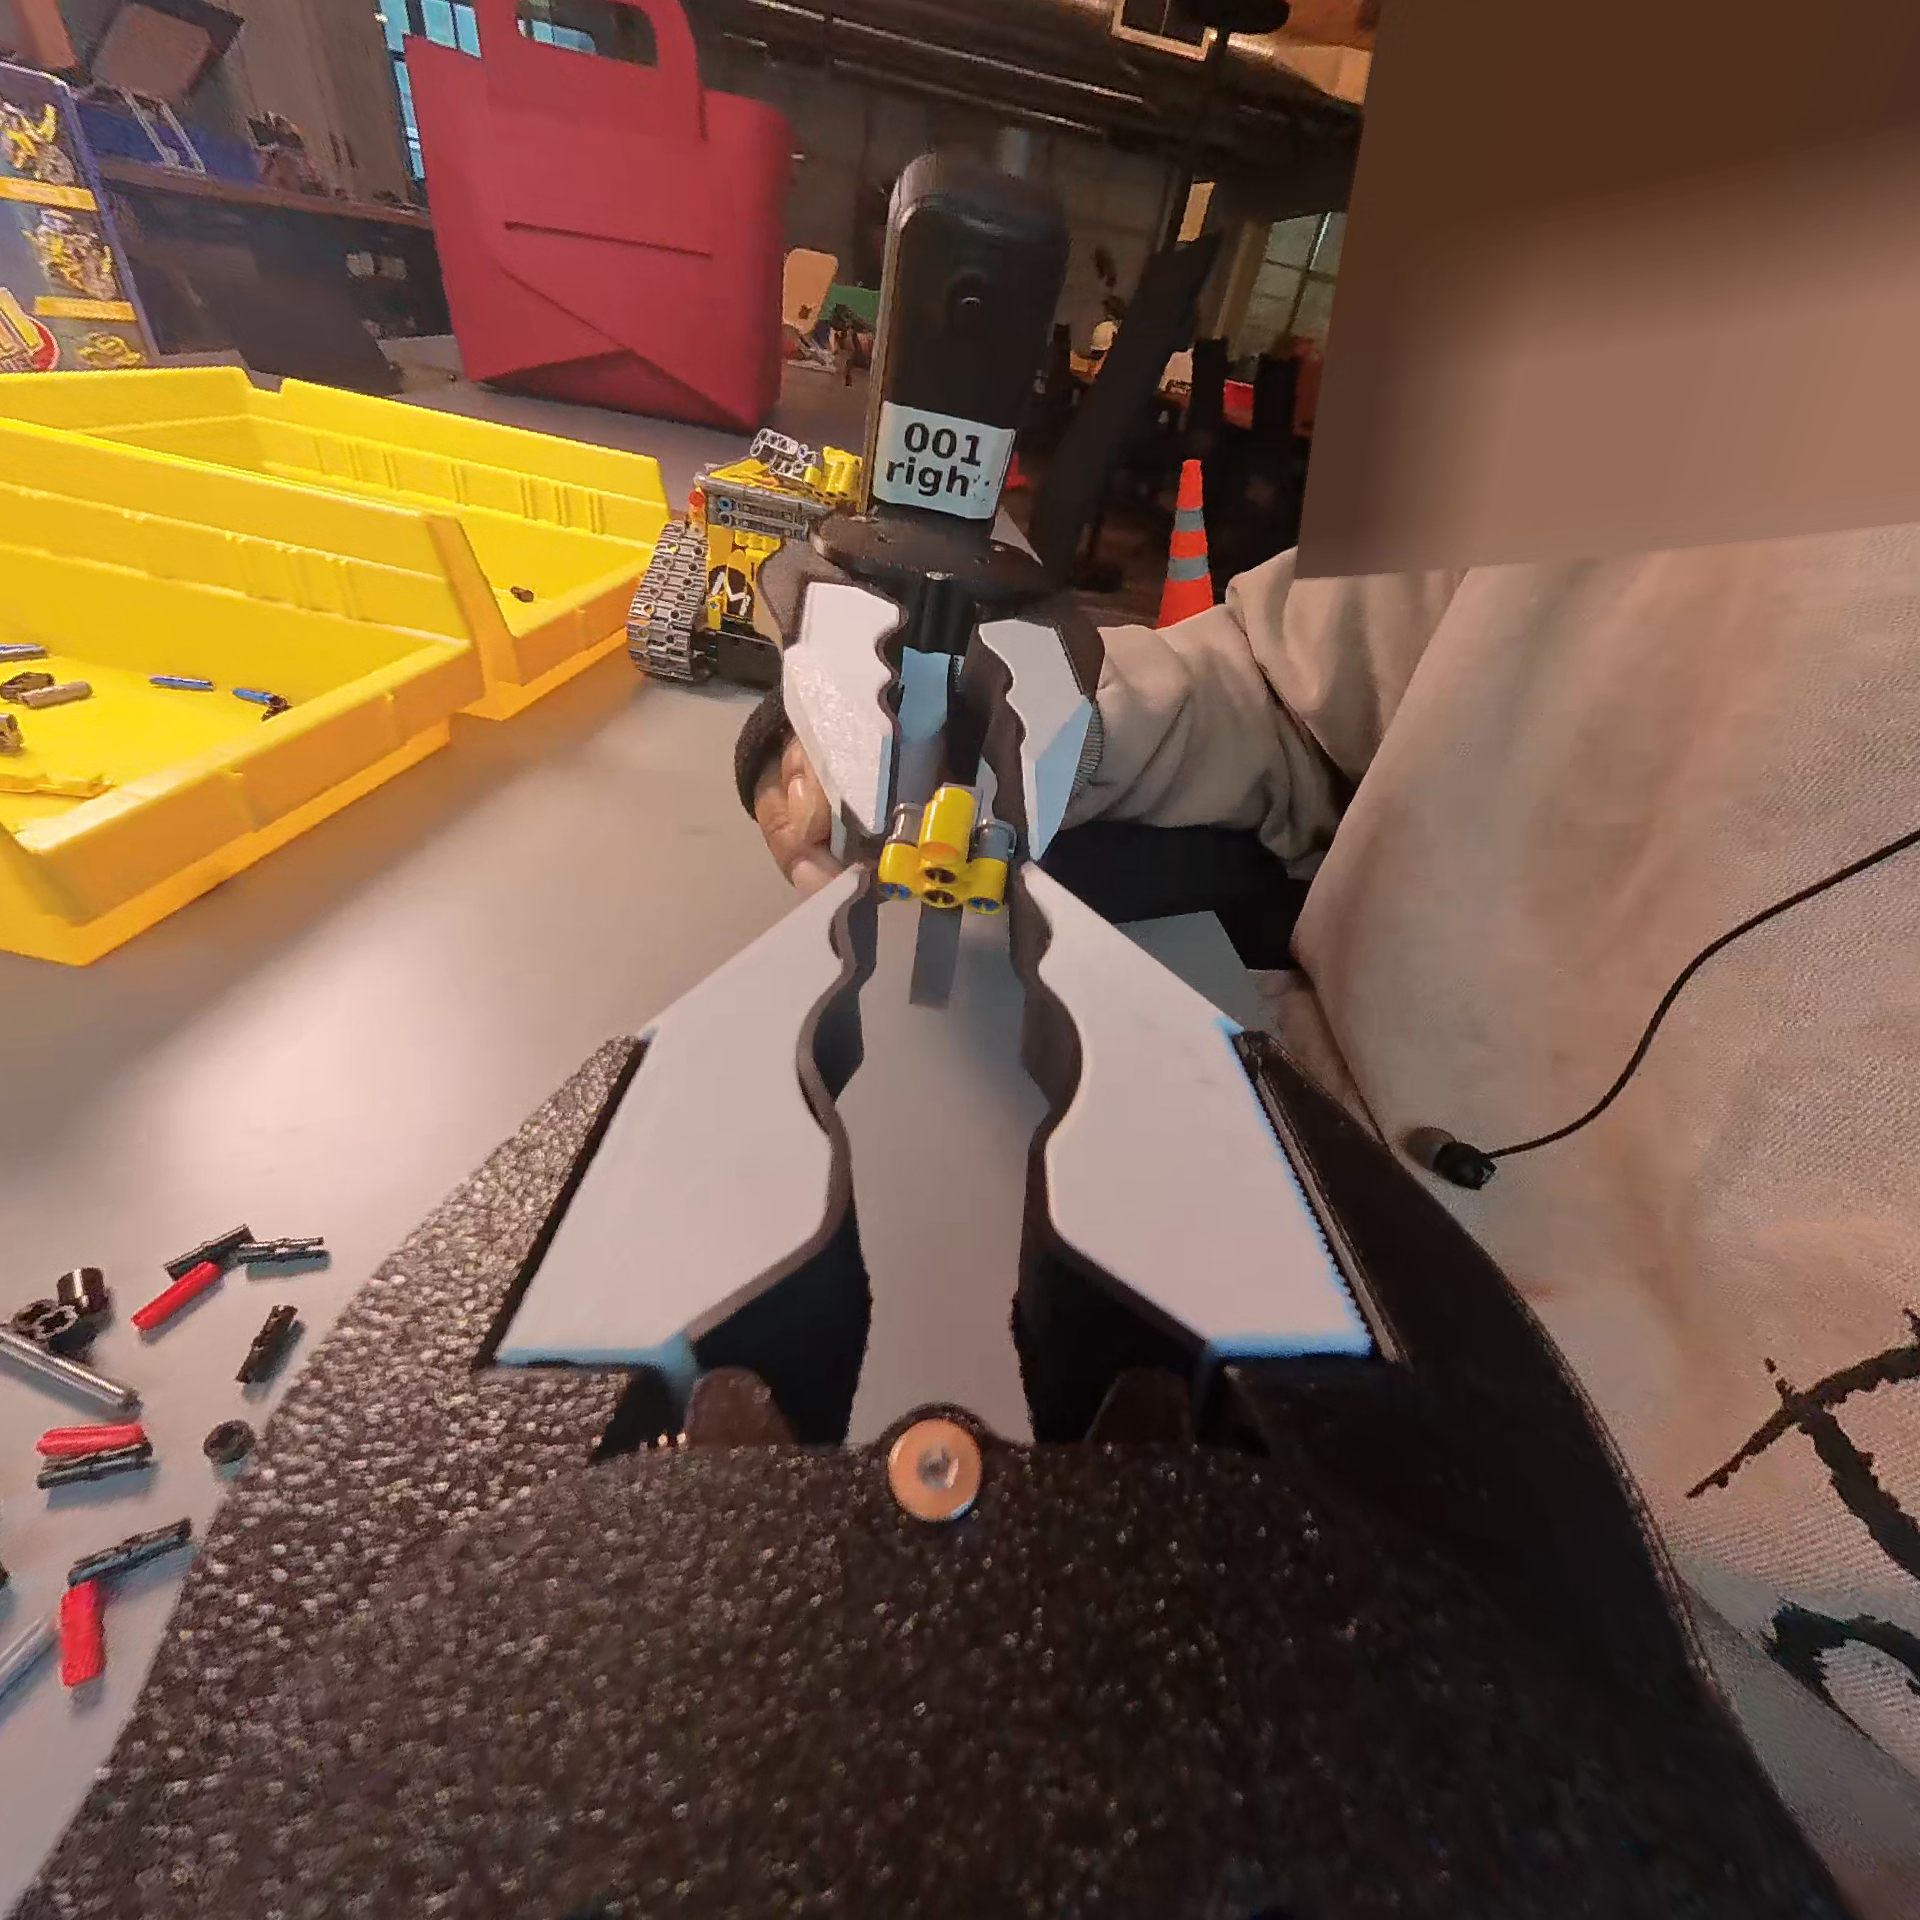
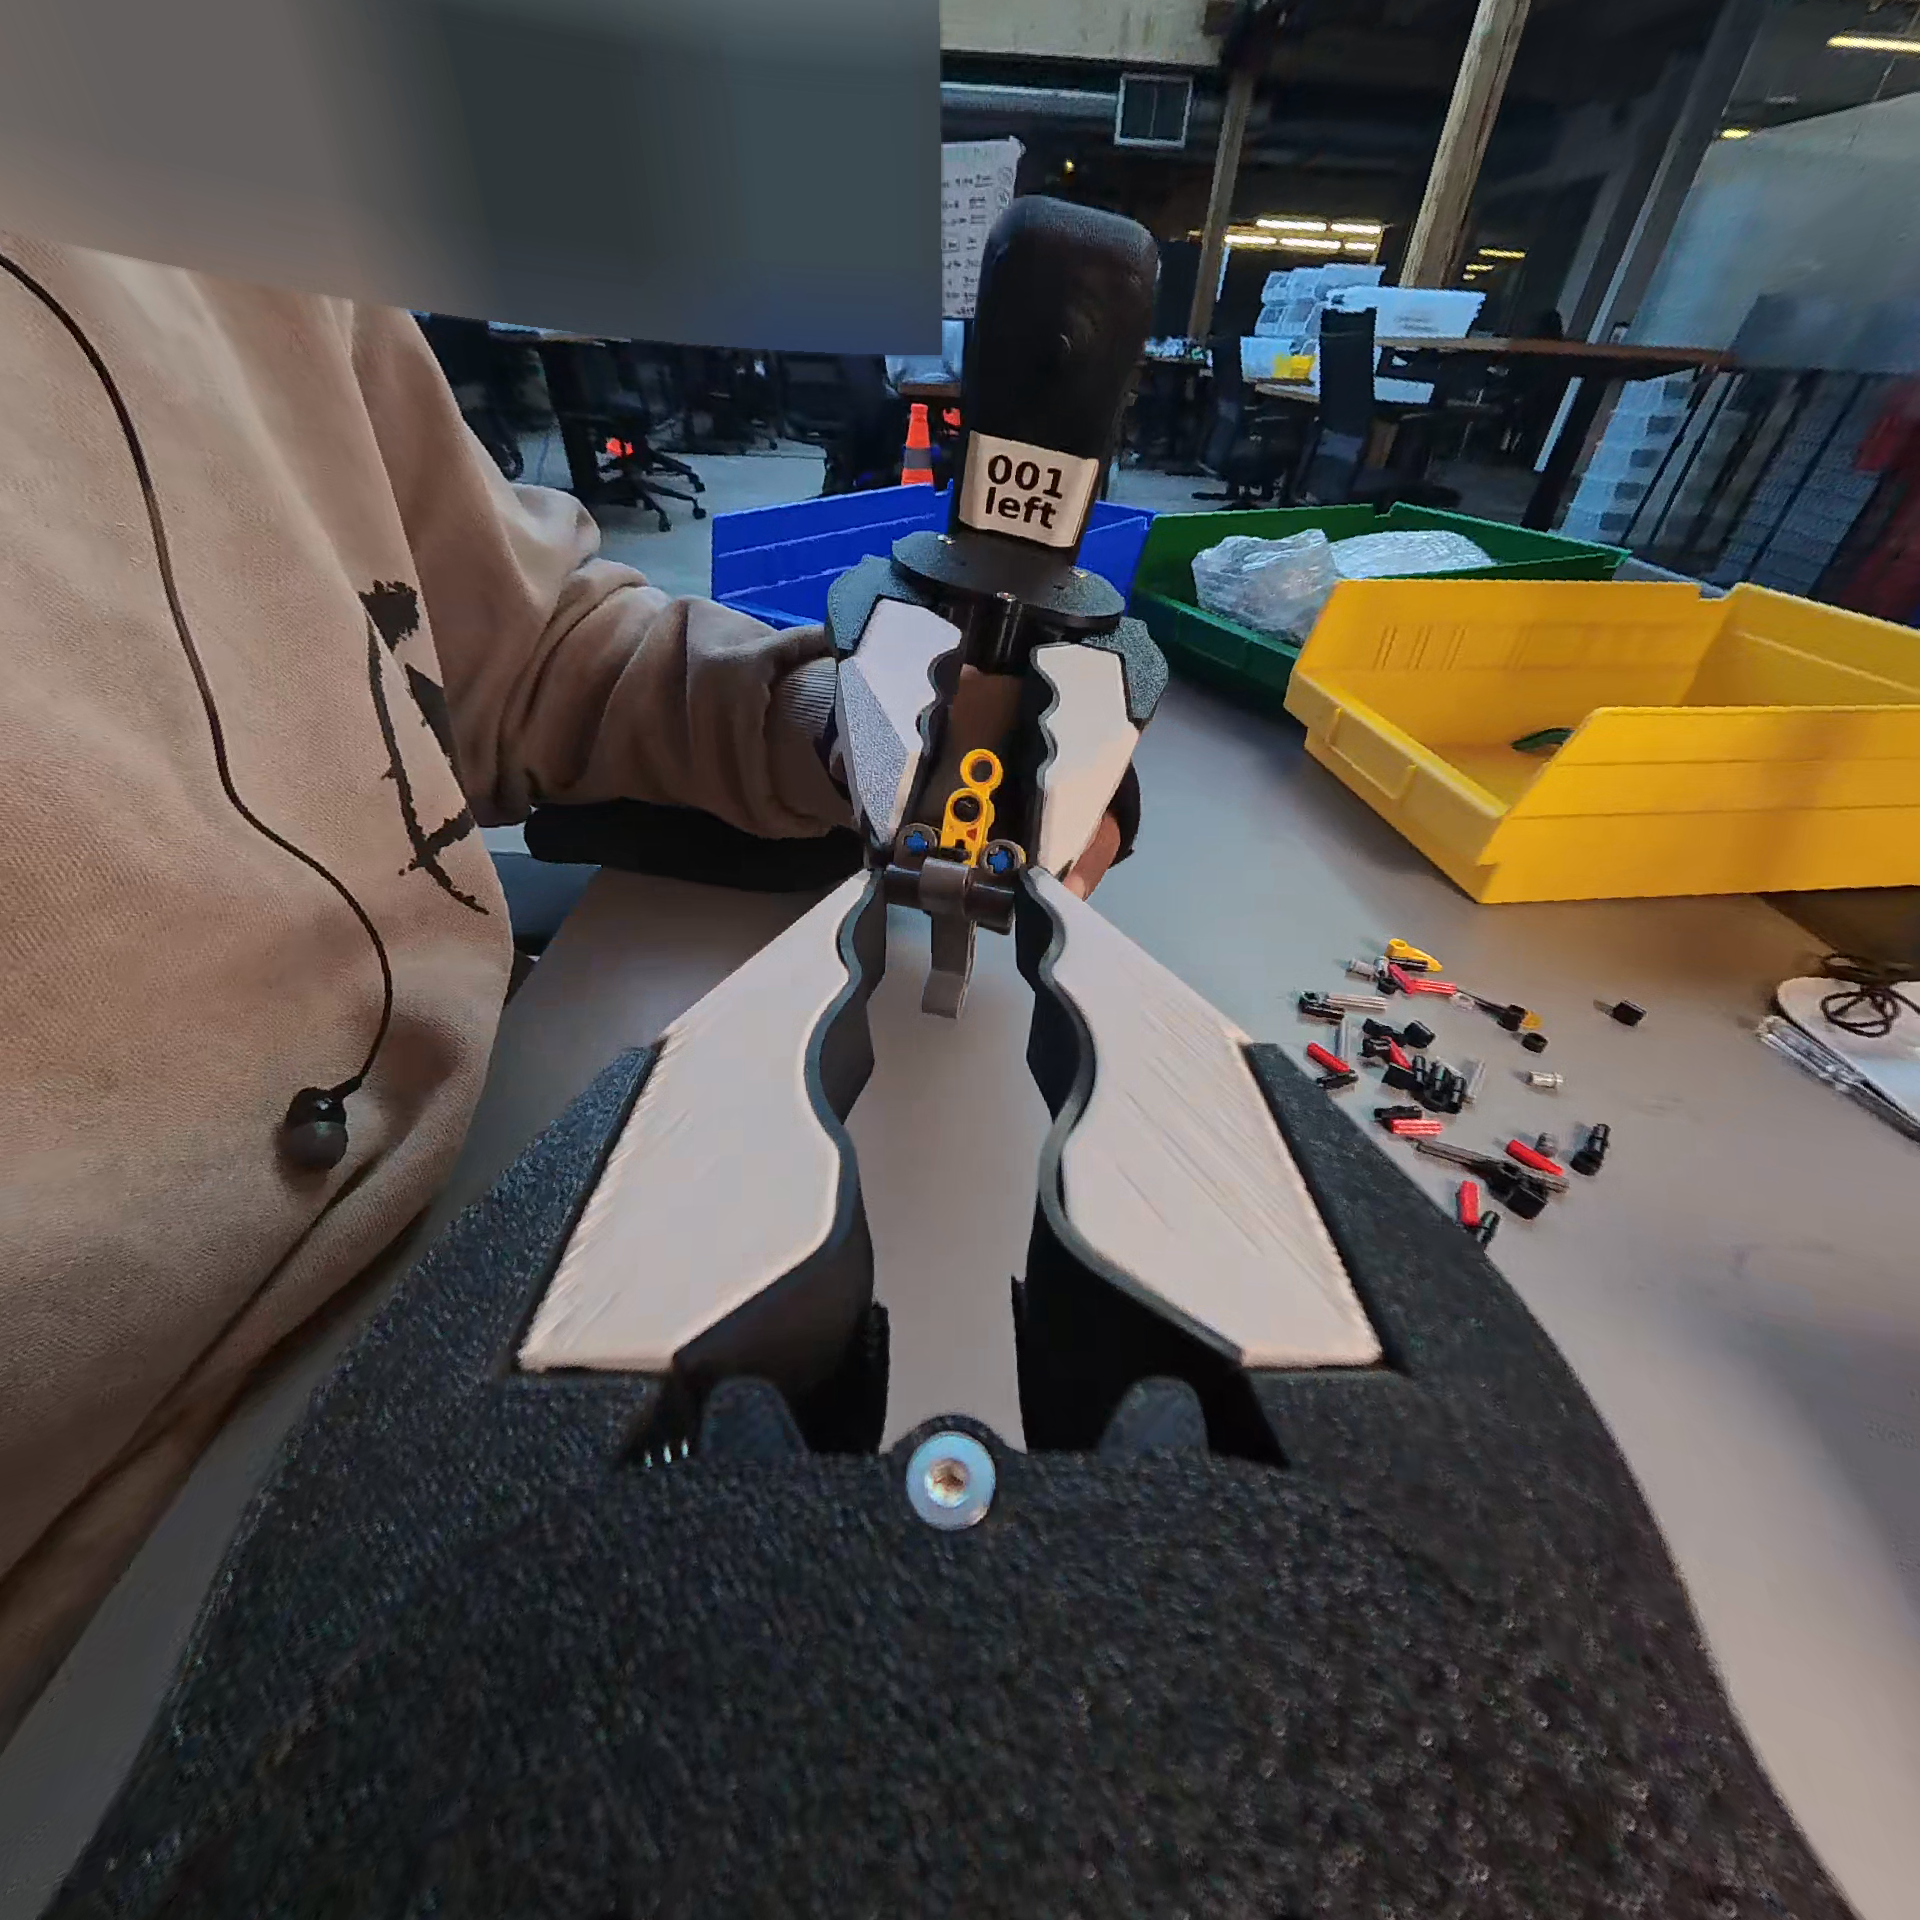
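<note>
I'm working over a grey tabletop in a big workshop, yellow bins at the upper left of the left wrist view. Tip to tip at centre frame, my left gripper and right gripper both have their jaws nearly closed on one small brick assembly, yellow piece toward the left gripper, grey piece toward the right. I judge it light, rigid and slick, easily popped apart; best pinched on its flat sides. Loose red and black pins lie at right of the right view.
</note>
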Demonstrator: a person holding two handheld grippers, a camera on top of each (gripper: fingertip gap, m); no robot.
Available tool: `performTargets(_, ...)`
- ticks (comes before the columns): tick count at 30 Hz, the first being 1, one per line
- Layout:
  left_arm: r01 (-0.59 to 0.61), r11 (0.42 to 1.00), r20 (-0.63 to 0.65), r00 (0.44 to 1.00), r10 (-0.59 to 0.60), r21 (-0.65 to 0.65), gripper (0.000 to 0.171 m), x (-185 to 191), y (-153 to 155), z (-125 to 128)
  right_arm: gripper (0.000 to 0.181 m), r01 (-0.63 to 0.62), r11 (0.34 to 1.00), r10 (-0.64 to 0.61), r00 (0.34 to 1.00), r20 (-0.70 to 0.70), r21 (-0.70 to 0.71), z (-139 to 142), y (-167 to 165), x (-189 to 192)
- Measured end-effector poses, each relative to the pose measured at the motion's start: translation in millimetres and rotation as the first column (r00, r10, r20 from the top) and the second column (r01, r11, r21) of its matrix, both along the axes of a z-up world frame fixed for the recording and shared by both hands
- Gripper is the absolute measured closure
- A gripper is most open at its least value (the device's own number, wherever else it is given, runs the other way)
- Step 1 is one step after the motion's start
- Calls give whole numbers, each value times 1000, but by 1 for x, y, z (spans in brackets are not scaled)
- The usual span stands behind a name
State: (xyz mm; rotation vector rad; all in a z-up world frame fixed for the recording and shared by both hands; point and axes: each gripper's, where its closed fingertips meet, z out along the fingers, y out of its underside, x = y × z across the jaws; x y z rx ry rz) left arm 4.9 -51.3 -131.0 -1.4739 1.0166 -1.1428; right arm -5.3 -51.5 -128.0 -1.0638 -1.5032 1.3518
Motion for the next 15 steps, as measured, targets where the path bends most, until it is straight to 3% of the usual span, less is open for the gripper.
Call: performTargets(15,-44,988,-89,994,58,148,148,-5,-2,-9,155,65,993,-73,994,80,98,-9,-4,-6)
